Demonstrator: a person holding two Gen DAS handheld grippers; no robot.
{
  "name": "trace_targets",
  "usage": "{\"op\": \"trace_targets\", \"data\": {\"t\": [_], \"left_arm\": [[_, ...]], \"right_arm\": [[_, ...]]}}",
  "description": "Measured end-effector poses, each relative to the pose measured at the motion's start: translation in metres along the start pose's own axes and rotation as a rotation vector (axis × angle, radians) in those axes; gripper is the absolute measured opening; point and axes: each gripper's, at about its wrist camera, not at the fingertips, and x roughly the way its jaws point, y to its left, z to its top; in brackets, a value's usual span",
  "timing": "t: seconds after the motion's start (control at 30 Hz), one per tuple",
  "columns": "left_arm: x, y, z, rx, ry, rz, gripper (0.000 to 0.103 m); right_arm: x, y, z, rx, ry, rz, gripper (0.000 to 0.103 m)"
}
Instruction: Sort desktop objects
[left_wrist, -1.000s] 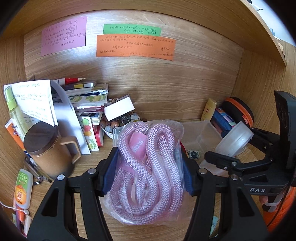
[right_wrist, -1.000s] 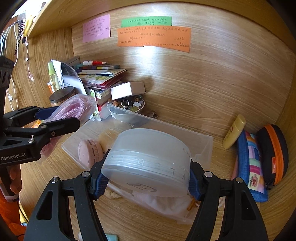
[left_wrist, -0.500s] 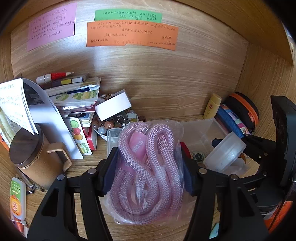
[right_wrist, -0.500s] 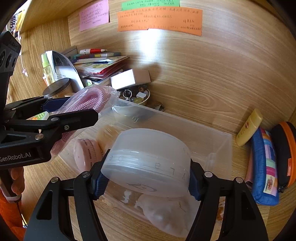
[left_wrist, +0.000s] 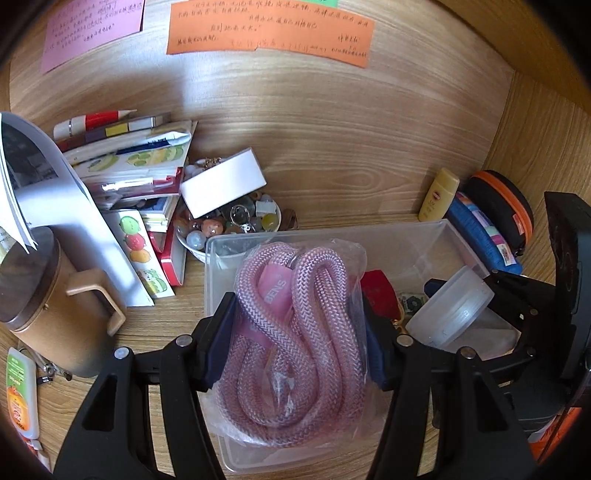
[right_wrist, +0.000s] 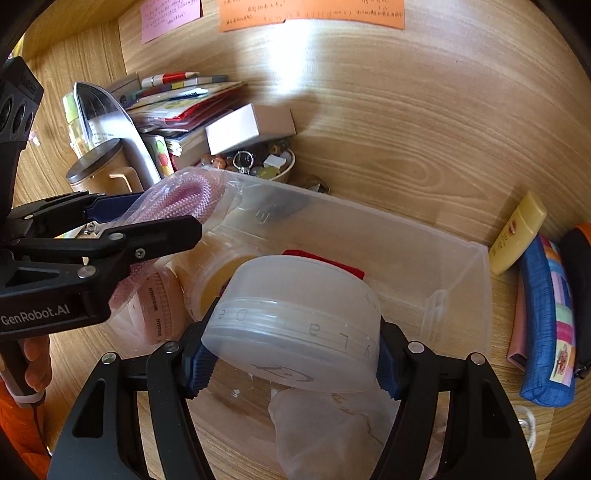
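Observation:
My left gripper (left_wrist: 297, 343) is shut on a bagged pink rope (left_wrist: 295, 332) and holds it over the left half of a clear plastic bin (left_wrist: 436, 240). My right gripper (right_wrist: 291, 350) is shut on a round translucent tub (right_wrist: 295, 325) and holds it over the same bin (right_wrist: 458, 280). The rope (right_wrist: 184, 195) and the left gripper (right_wrist: 144, 229) show at the left of the right wrist view. The tub (left_wrist: 450, 310) shows at the right of the left wrist view. A red item (left_wrist: 376, 291), a pink round case (right_wrist: 155, 306) and a yellow-lidded jar (right_wrist: 218, 280) lie in the bin.
A brown lidded mug (left_wrist: 48, 302), a stack of books (left_wrist: 129, 166), a white box (left_wrist: 221, 184) and a bowl of beads (left_wrist: 229, 225) stand left of the bin. A yellow bottle (left_wrist: 439, 199), a blue pencil case (left_wrist: 484, 236) and a black-orange case (left_wrist: 506, 206) lie on the right.
Both grippers have moved forward and down over the clear bin, each still holding its object. The rope bag and the tub now sit lower, inside the bin's outline.

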Motion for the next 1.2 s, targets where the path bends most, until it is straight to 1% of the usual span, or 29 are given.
{"op": "trace_targets", "data": {"t": [0.1,0.2,0.37,0.5,0.57,0.63,0.8,0.87,0.93,1.07,1.13,1.2], "left_arm": [[0.002,0.0,-0.001,-0.003,0.006,-0.004,0.06],[0.003,0.0,-0.002,-0.006,0.006,0.007,0.06],[0.004,0.001,-0.003,-0.015,0.009,0.005,0.065],[0.005,0.002,-0.003,-0.02,0.008,0.008,0.073],[0.004,0.0,-0.003,-0.015,0.002,0.015,0.073],[0.002,0.0,-0.002,-0.012,-0.004,0.017,0.077],[0.0,0.001,0.0,-0.01,-0.012,0.022,0.082],[-0.001,0.003,0.001,-0.016,-0.014,0.01,0.083],[-0.001,0.003,0.001,-0.02,-0.014,0.003,0.083],[-0.005,0.003,0.001,-0.016,-0.021,0.008,0.084],[-0.008,0.002,0.002,-0.017,-0.032,-0.005,0.088],[-0.012,0.002,0.002,-0.023,-0.047,-0.015,0.092]], "right_arm": [[0.004,-0.001,-0.002,0.004,0.006,0.003,0.066],[0.007,-0.002,-0.004,0.009,0.011,-0.001,0.066],[0.011,-0.001,-0.007,0.007,0.015,-0.014,0.066],[0.011,0.0,-0.009,0.003,0.013,-0.028,0.066],[0.011,0.0,-0.01,0.003,0.009,-0.028,0.067],[0.011,0.001,-0.01,-0.001,0.004,-0.036,0.069],[0.01,0.001,-0.008,-0.003,-0.001,-0.036,0.072],[0.008,0.0,-0.008,-0.006,-0.006,-0.039,0.073],[0.006,0.0,-0.008,-0.005,-0.011,-0.036,0.077],[0.0,0.003,-0.006,-0.015,-0.023,-0.043,0.078],[-0.005,0.004,-0.005,-0.021,-0.035,-0.052,0.084],[-0.009,0.005,-0.005,-0.025,-0.044,-0.06,0.085]]}}
